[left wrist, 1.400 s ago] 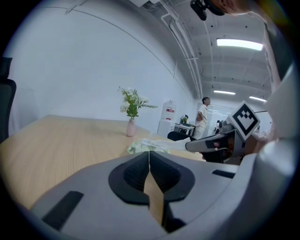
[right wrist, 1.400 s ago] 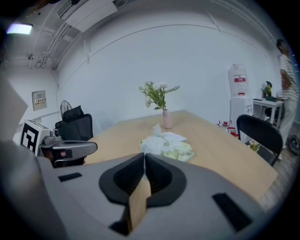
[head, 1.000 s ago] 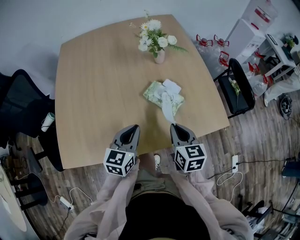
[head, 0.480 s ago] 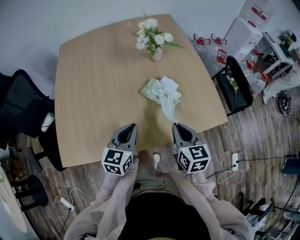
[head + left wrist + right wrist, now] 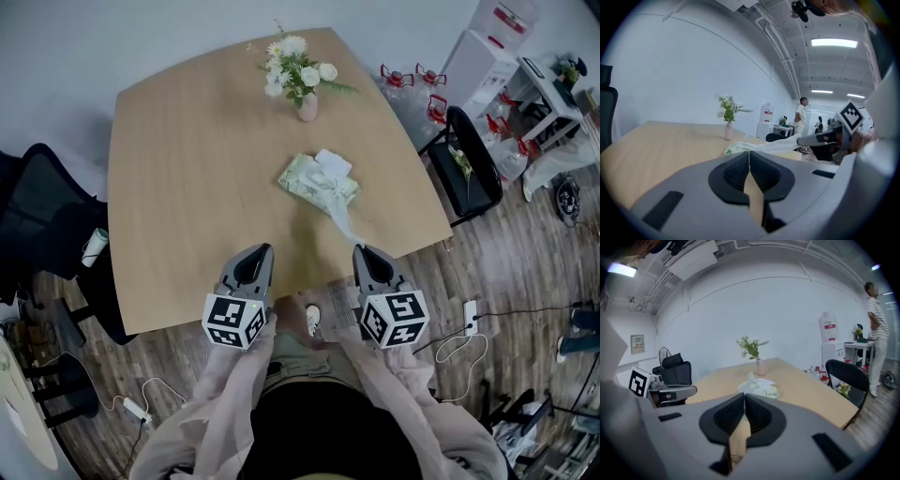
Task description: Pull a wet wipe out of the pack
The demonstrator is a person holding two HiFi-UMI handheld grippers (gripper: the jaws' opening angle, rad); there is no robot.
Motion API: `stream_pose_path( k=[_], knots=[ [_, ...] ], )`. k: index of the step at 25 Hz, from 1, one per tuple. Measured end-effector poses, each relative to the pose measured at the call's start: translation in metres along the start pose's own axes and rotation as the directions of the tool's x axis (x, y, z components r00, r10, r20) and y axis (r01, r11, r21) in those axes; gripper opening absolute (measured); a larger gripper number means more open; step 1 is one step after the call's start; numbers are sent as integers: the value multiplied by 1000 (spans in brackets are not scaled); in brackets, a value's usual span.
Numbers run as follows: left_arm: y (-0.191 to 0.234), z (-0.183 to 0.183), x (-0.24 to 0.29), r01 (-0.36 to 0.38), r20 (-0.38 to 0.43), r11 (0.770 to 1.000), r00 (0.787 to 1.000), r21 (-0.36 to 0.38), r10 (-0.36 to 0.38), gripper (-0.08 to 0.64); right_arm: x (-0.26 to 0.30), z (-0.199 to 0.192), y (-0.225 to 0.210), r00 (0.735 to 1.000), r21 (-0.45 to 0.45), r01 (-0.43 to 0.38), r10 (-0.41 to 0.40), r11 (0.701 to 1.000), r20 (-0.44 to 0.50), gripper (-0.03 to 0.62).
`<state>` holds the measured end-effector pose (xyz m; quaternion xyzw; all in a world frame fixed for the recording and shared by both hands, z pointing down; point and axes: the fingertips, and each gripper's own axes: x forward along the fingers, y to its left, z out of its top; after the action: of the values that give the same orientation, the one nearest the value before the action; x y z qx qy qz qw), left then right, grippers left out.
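Head view: the right hand-held gripper (image 5: 362, 250), clenched on the wet wipe (image 5: 343, 221), has drawn back from the pack (image 5: 317, 180) on the desk (image 5: 187, 169). The wet wipe now stretches longer and is probably nearly free.

Left gripper view: the left hand-held gripper (image 5: 749, 157) is clenched and empty.

Right gripper view: the pack lies well ahead.

pack (image 5: 317, 181) pale green, patterned | wet wipe (image 5: 341, 220) white | table (image 5: 187, 169) light wood | vase (image 5: 307, 109) pink
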<state>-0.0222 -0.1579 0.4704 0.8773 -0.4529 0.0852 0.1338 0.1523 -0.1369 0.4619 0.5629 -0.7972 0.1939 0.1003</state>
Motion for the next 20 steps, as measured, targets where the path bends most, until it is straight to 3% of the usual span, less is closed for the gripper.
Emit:
stream_pose_path(
  k=[8,20],
  knots=[
    [0,3,-1,-1,10,1000,1000,2,1,14,-11,6,-19,995,28,83,-84,996,53,15],
    [0,6,8,8,11,1000,1000,4,-8,14,-6,4,-27,994,17,103,-104,995,35,14]
  ],
)
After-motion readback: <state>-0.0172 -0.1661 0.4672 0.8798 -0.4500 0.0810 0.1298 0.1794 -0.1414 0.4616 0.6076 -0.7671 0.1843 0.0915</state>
